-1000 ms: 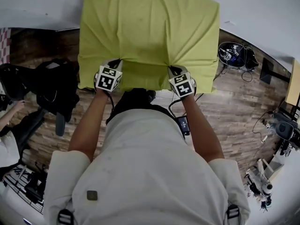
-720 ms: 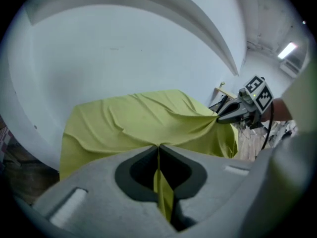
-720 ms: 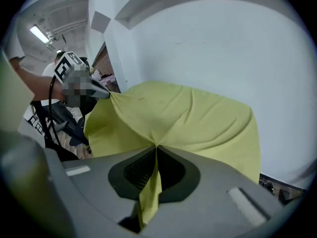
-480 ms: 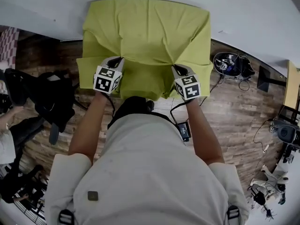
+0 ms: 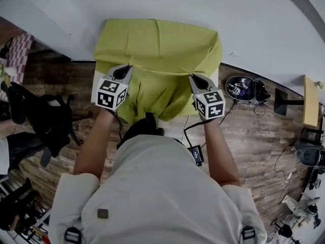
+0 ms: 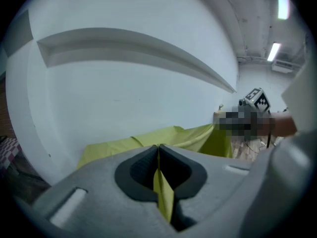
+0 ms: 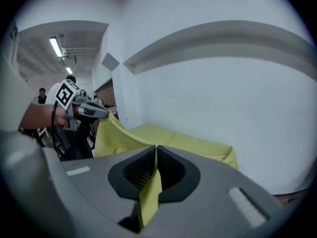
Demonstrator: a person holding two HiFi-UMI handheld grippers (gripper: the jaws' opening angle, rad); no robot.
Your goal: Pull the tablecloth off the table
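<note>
Both tools are closed tight on the tablecloth (image 5: 157,44). In the left gripper view a thin yellow-green fold (image 6: 163,195) is seen pinched between the meeting jaws of the left tool (image 6: 158,150), and the same is shown for the right tool (image 7: 156,150) with its fold (image 7: 148,197). From the head view, the left tool (image 5: 126,69) and right tool (image 5: 195,78) are held well apart, each at a near edge of the cloth, which is stretched ahead of them toward the white wall (image 5: 264,29) and sags between them. The counter beneath is covered and cannot be made out. The cloth's hanging part below the tools is cut off by the person's torso (image 5: 157,187). Each tool's tips are largely hidden behind its marker cube. In the left gripper view the other tool is partly masked by a mosaic patch.
</note>
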